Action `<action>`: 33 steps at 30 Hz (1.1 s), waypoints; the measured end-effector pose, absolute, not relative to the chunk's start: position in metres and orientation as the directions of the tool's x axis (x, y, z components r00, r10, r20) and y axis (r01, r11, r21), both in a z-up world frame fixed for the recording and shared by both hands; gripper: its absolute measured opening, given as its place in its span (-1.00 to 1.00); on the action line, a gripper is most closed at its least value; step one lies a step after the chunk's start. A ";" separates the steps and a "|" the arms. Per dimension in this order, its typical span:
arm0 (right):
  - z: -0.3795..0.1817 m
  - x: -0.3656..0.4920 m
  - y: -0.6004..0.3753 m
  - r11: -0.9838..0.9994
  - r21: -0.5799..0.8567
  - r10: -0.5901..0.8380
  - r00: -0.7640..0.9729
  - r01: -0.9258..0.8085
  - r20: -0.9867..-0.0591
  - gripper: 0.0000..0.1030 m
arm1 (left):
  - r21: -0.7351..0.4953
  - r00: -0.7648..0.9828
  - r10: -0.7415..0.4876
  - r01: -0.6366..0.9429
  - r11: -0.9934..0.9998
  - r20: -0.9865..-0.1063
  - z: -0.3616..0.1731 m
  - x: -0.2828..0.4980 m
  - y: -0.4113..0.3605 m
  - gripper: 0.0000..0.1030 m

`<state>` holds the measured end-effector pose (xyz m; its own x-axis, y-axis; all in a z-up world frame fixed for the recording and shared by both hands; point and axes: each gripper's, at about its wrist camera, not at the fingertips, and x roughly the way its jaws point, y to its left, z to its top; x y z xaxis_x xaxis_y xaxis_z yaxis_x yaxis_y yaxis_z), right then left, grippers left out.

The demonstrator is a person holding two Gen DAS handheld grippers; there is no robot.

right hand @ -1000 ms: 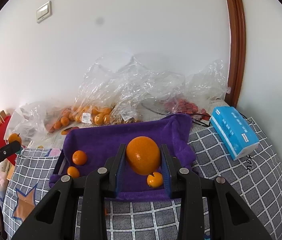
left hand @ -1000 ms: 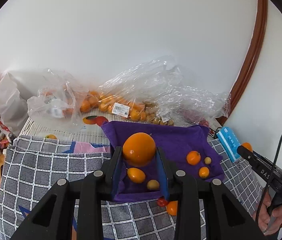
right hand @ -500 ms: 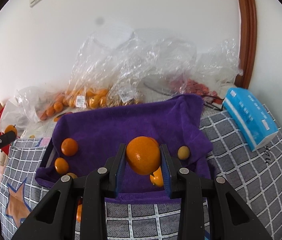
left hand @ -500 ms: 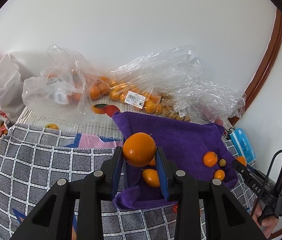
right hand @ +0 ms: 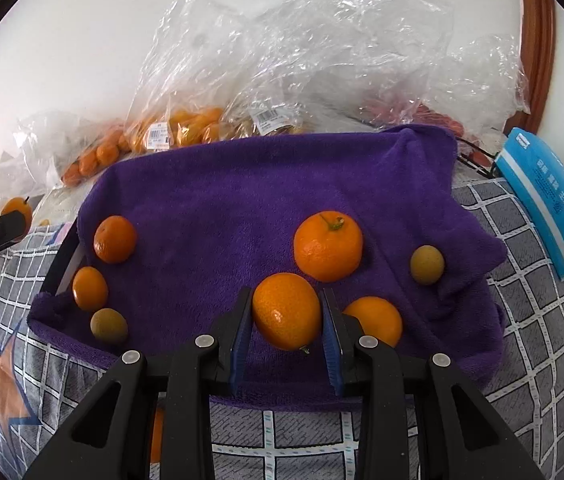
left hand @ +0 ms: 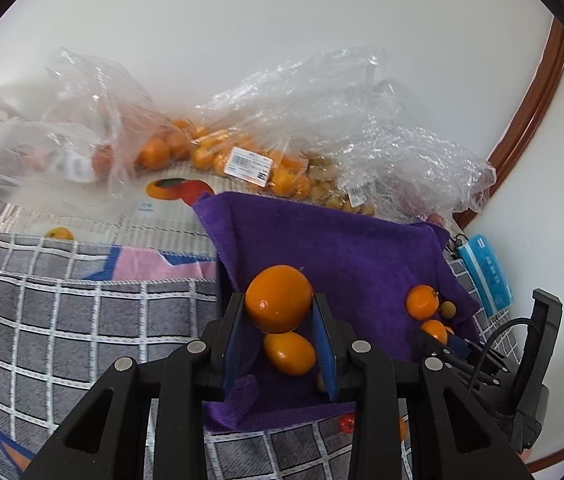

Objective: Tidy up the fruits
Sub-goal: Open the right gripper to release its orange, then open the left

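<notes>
My left gripper (left hand: 278,304) is shut on an orange (left hand: 278,298) above the left part of the purple towel (left hand: 345,248). A smaller orange fruit (left hand: 289,353) lies on the towel just below it. My right gripper (right hand: 286,312) is shut on another orange (right hand: 285,310) low over the towel's (right hand: 242,192) front middle. On the towel lie a stemmed orange (right hand: 327,246), an orange (right hand: 375,318) beside the right finger, two oranges (right hand: 115,239) at the left, and two small yellowish fruits (right hand: 427,264). The right gripper shows at the left wrist view's right edge (left hand: 437,340).
Clear plastic bags of oranges (left hand: 218,152) and small fruits (right hand: 186,124) pile against the white wall behind the towel. A blue tissue pack (right hand: 549,200) lies at the right. A grey checked cloth (left hand: 62,320) covers the surface. Small fruits (left hand: 347,424) lie off the towel's front edge.
Both grippers have sunk toward the purple towel while still holding their oranges. The towel and its fruits now look larger and closer, and the right gripper has come nearer the left one.
</notes>
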<state>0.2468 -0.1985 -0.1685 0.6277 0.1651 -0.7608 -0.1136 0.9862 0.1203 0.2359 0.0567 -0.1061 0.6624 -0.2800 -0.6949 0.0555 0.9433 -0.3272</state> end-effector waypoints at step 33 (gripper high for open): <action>-0.144 0.222 -0.225 0.992 0.097 0.128 0.691 -0.084 -0.712 -0.32 | -0.292 0.549 -0.313 0.129 0.948 -0.775 -0.144 0.270 -0.008 -0.40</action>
<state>0.2217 -0.2247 -0.1444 0.6906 0.1285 -0.7118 -0.0845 0.9917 0.0971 0.2699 -0.0076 -0.1443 0.5491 -0.3134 -0.7748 0.1294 0.9477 -0.2916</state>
